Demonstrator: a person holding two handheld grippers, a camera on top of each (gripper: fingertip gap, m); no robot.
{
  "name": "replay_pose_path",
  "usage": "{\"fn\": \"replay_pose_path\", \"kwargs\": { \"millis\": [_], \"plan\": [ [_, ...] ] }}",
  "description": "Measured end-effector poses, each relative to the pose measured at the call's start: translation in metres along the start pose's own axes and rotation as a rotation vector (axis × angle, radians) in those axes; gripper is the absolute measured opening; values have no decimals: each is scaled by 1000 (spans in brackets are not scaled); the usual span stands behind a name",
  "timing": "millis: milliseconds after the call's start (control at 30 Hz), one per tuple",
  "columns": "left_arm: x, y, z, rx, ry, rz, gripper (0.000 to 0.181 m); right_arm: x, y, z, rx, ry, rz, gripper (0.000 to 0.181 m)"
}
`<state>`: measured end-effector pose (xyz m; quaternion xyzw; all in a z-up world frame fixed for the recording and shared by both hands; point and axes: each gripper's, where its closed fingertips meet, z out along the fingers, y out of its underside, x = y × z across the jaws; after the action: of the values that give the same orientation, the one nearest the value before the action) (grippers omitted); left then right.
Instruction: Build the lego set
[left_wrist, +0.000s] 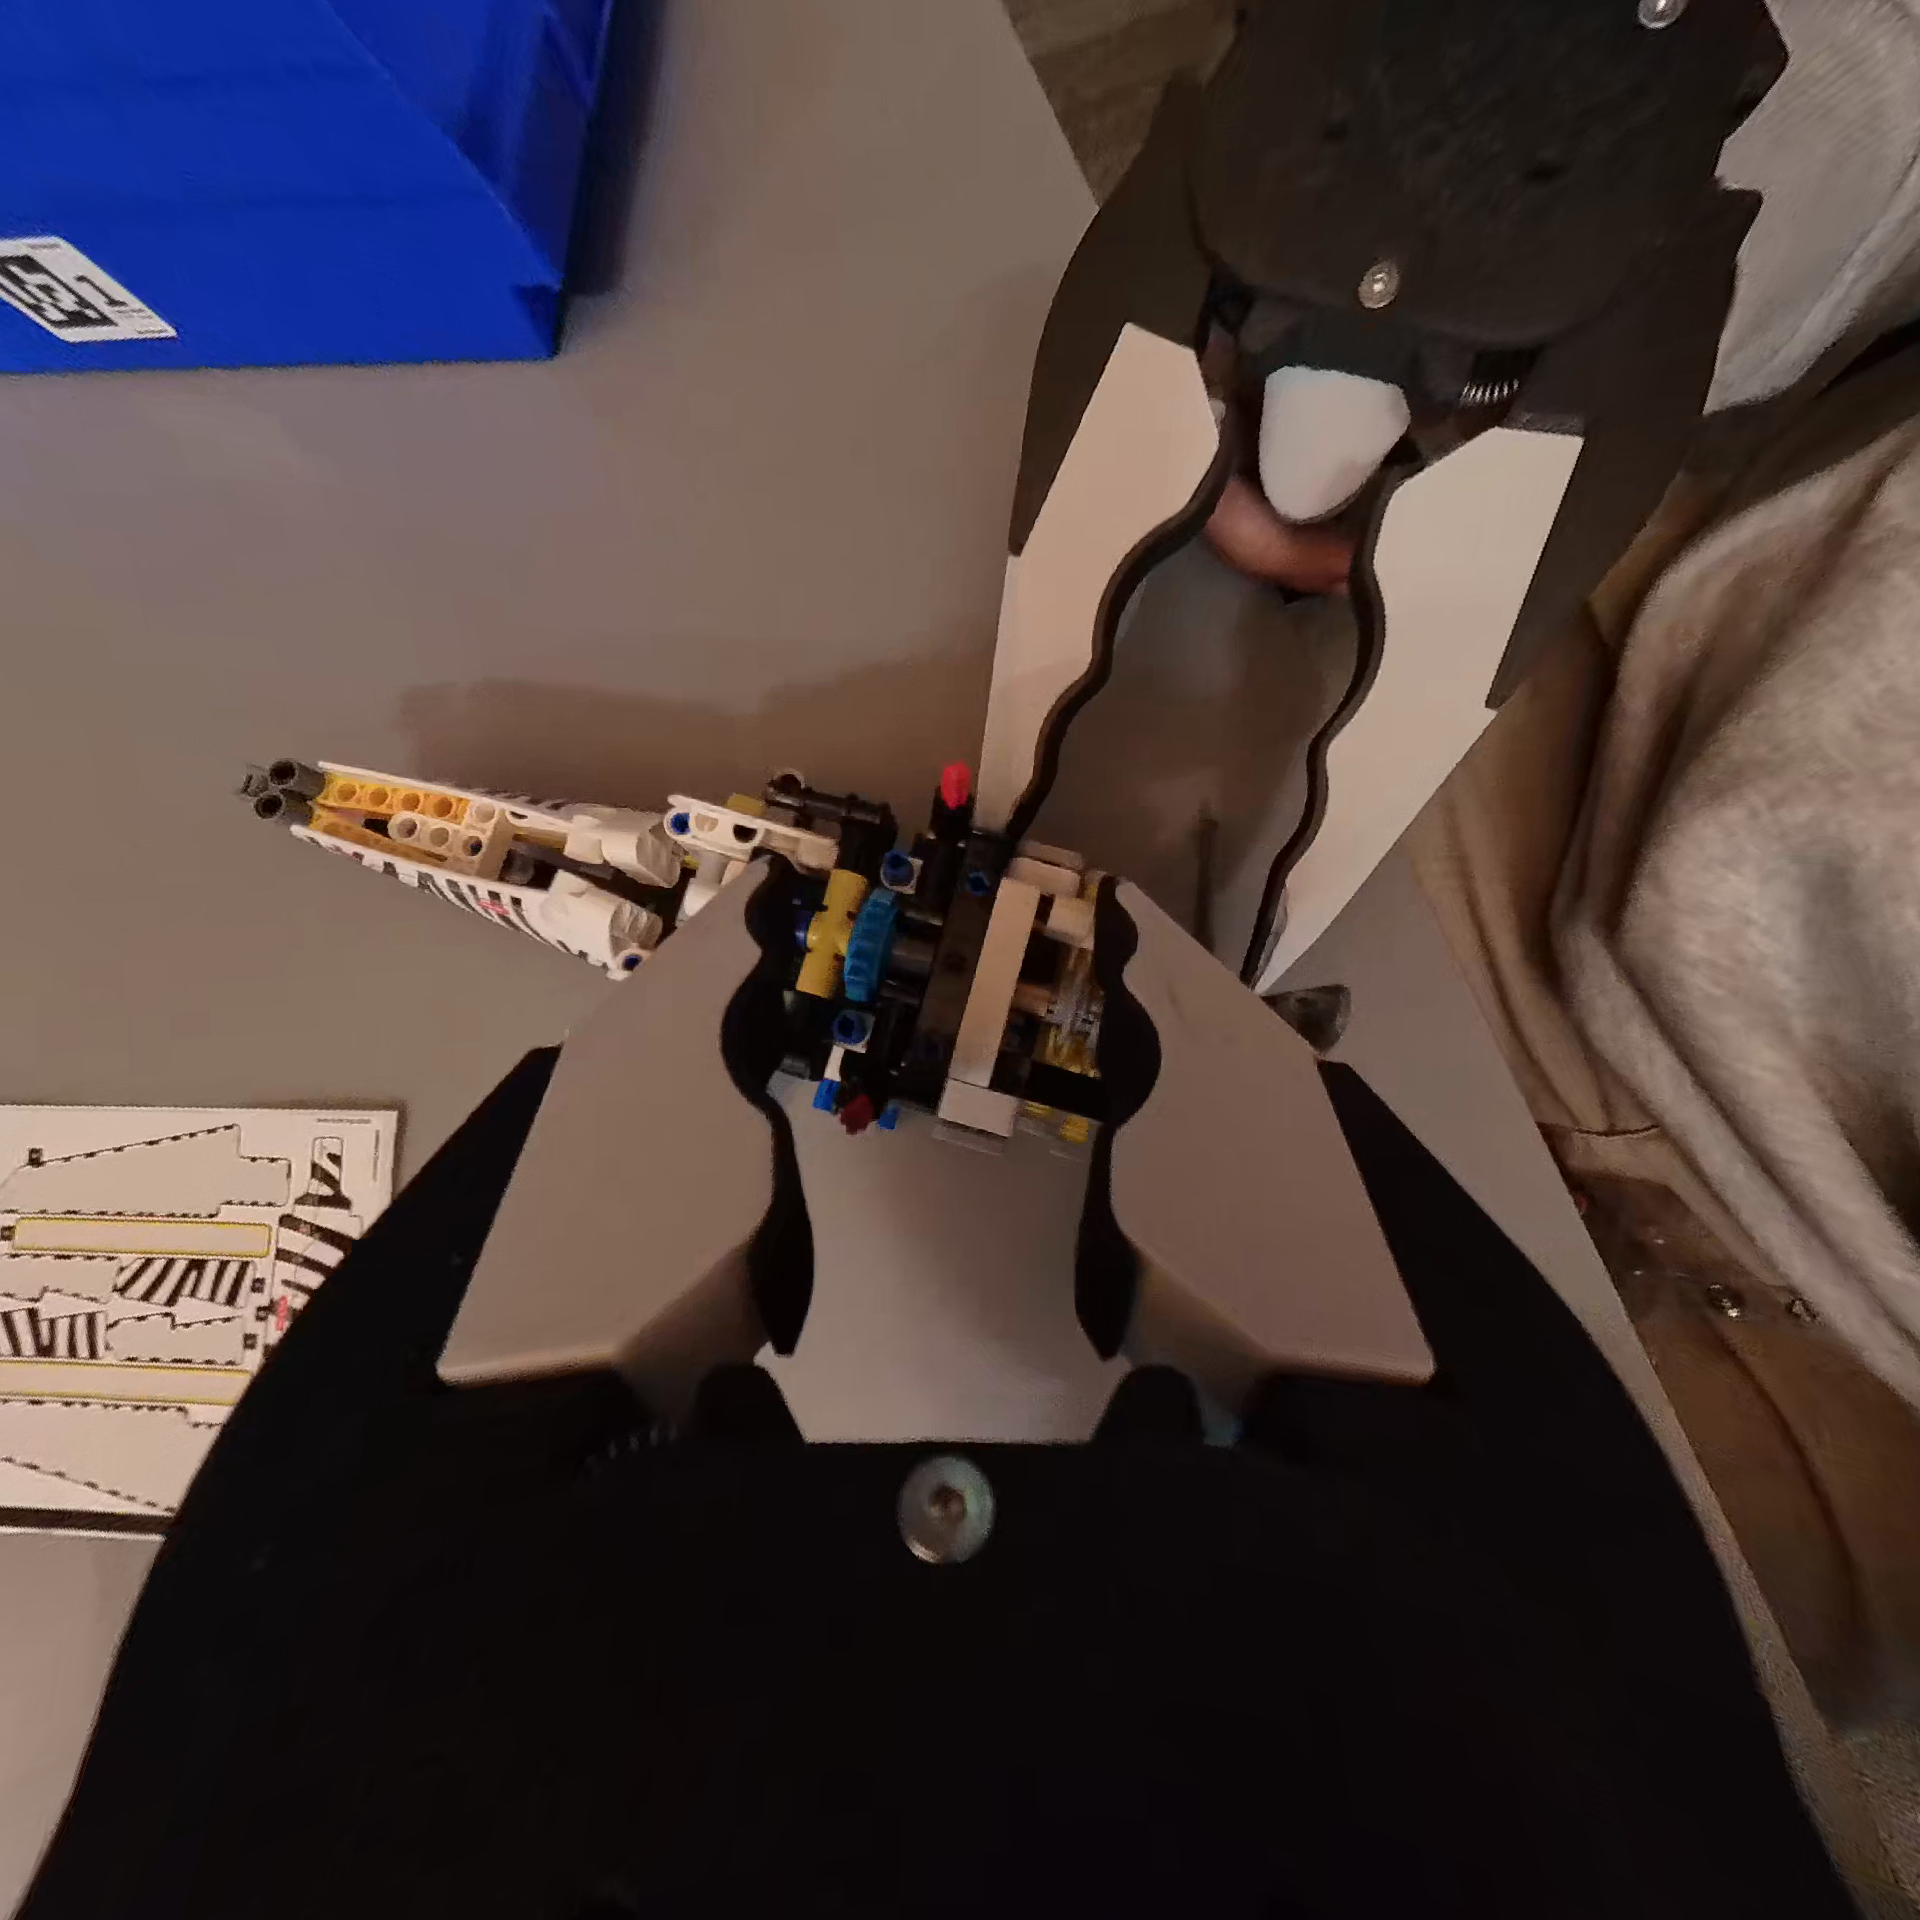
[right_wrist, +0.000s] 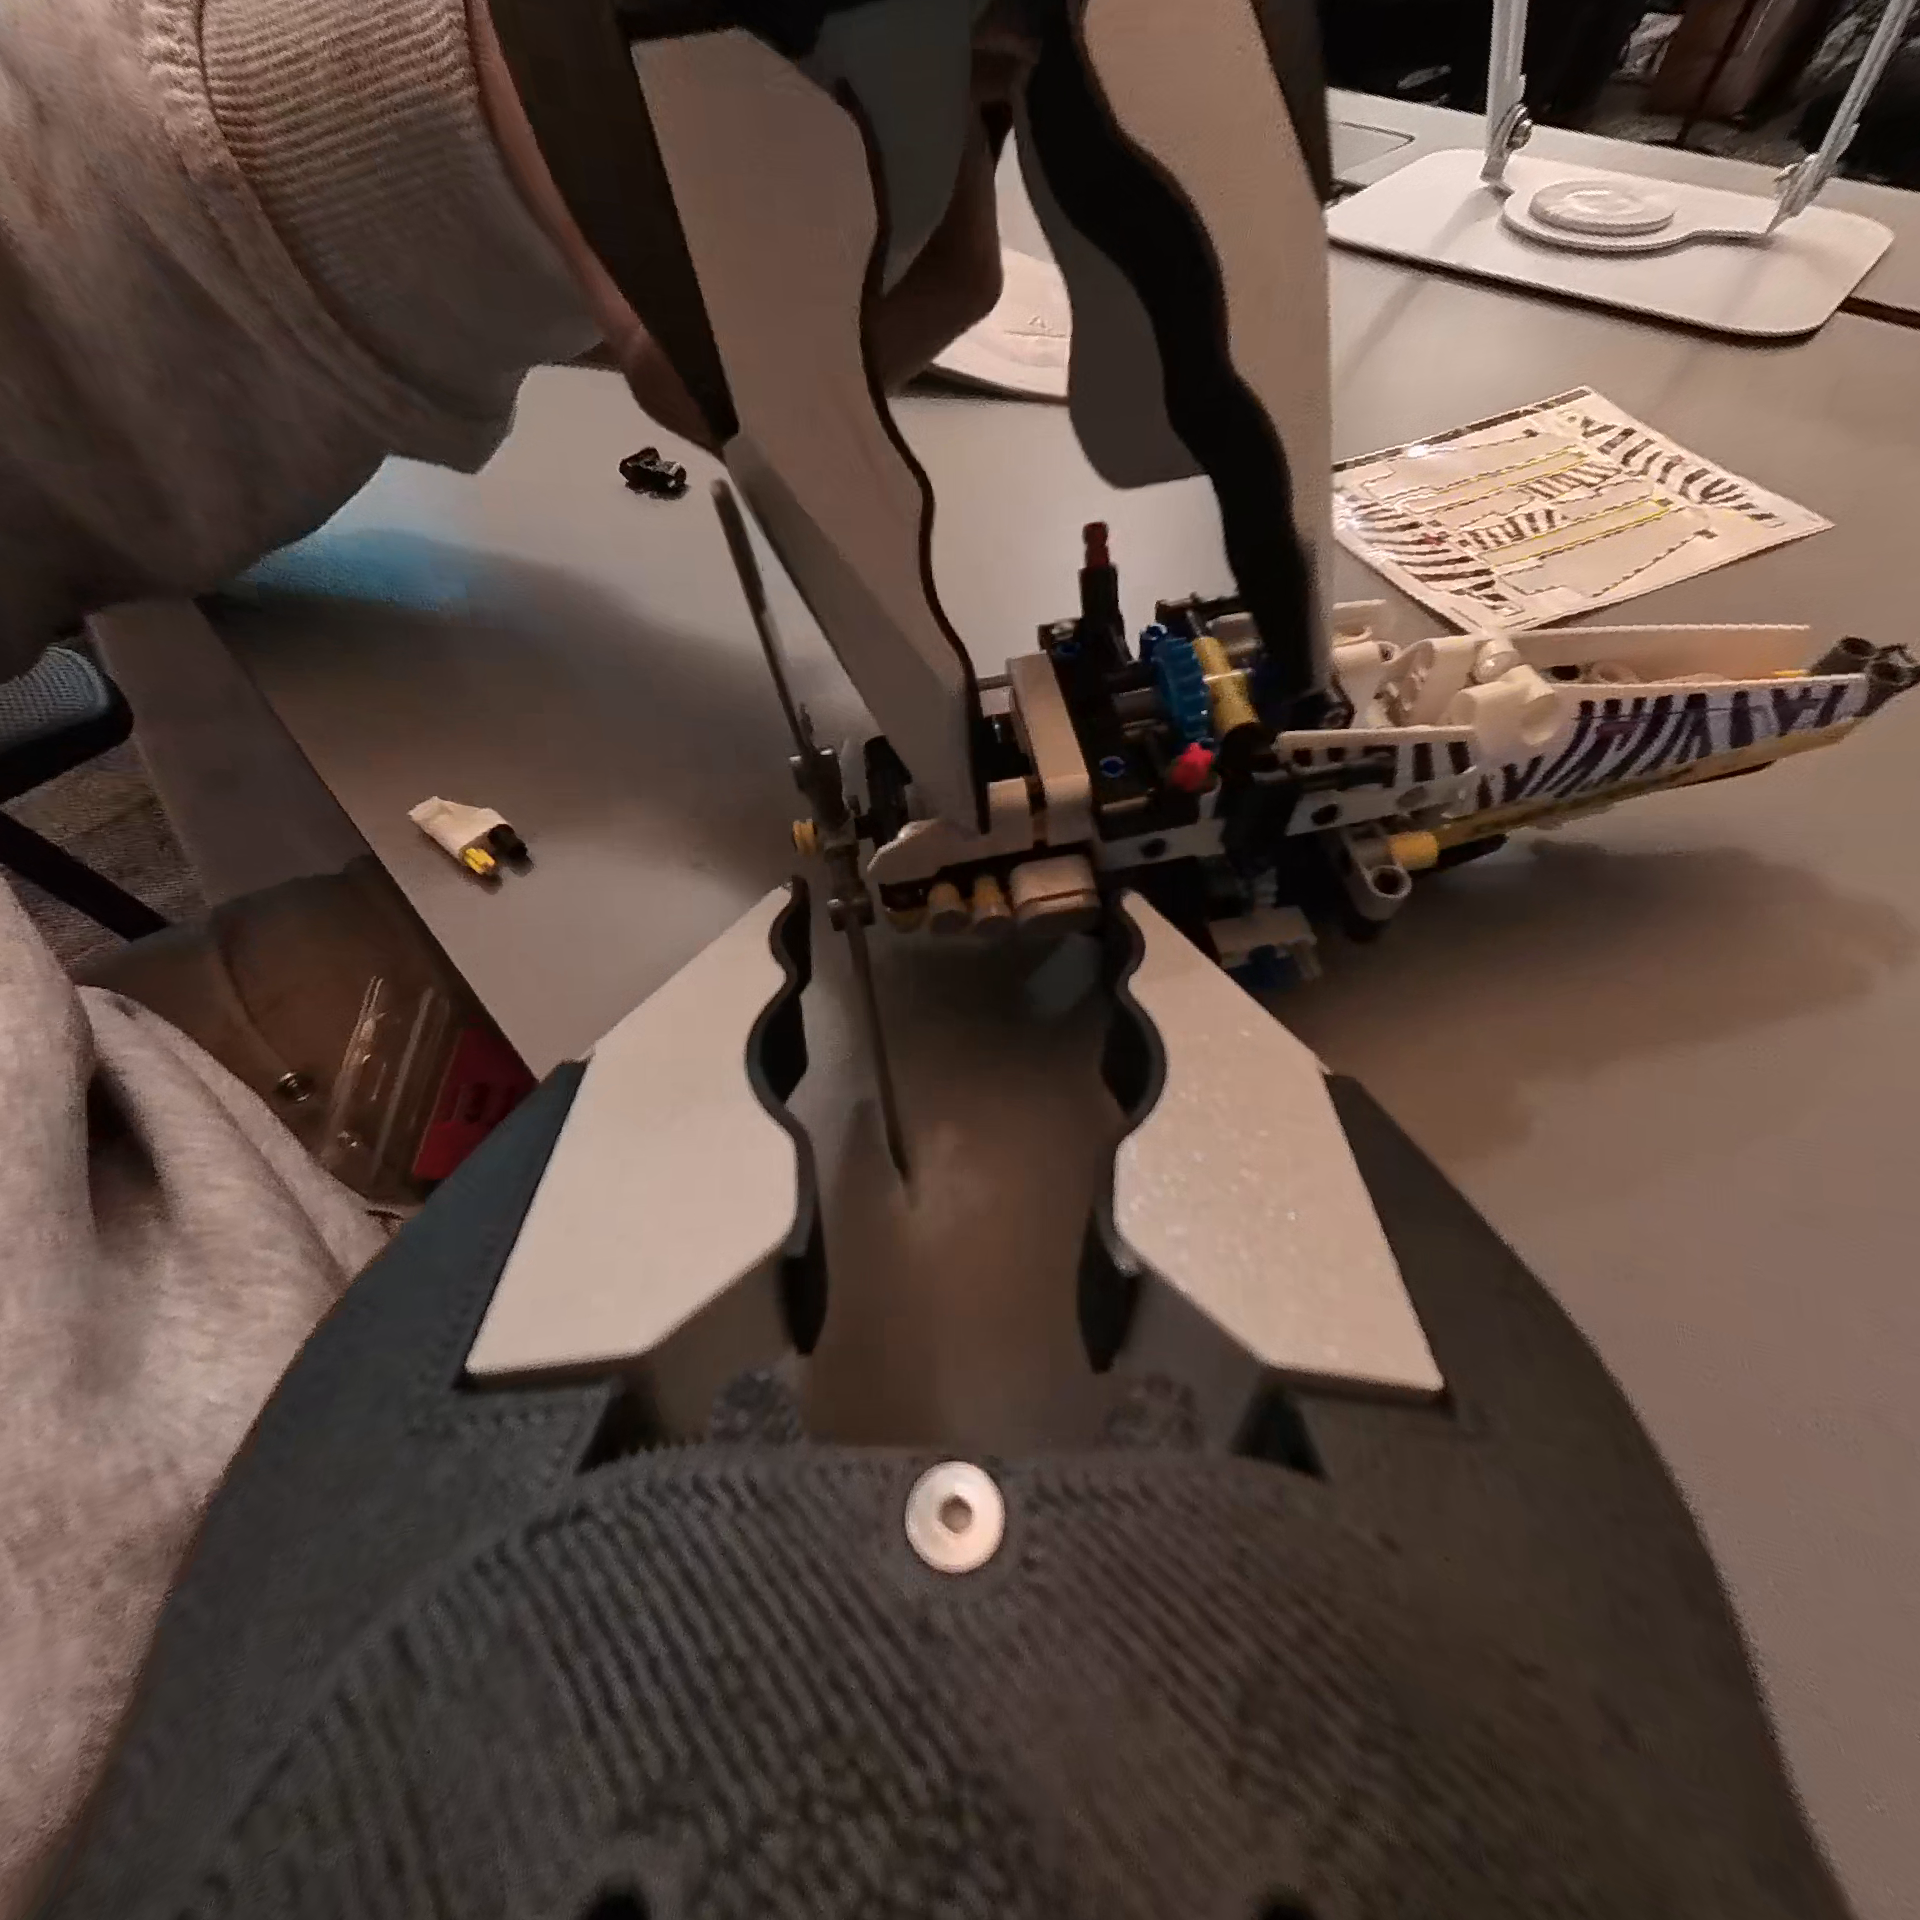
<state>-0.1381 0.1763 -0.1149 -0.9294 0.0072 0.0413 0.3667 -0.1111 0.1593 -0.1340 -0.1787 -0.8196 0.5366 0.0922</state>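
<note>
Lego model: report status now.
Left hand-held gripper clamps the white, black and yellow lego model. Right hand-held gripper open, facing it. Nothing between.

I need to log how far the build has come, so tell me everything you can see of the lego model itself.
The lego model is a partly built plastic aircraft-like body lying on the grey table. Its core is black and white beams with blue pins, a blue gear, a yellow connector and a red-tipped upright peg. A long white tail with zebra stripes and yellow beams tapers away. A thin dark propeller blade sits at the front. The left hand-held gripper clamps its core.
</note>
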Motion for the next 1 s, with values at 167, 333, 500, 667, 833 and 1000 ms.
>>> {"fn": "replay_pose_path", "kwargs": {
  "millis": [167,333,500,667,833,1000],
  "plan": [
    [1,1,0,-24,18,4,57,0,-1,-1,3,-26,30,54],
    [4,2,2,-30,26,7,51,-1,-1,-1,3,-45,43,55],
    [5,2,0,-51,9,19,50,0,0,-1,-2,-47,54,51],
    [5,6,-4,-98,-14,45,50,1,0,-1,-5,-48,61,50],
    [6,6,-15,-105,-18,52,49,1,0,-1,-14,-56,69,51],
    [10,13,-17,-126,3,31,46,0,-3,-2,-15,-70,65,51]
  ]
}}
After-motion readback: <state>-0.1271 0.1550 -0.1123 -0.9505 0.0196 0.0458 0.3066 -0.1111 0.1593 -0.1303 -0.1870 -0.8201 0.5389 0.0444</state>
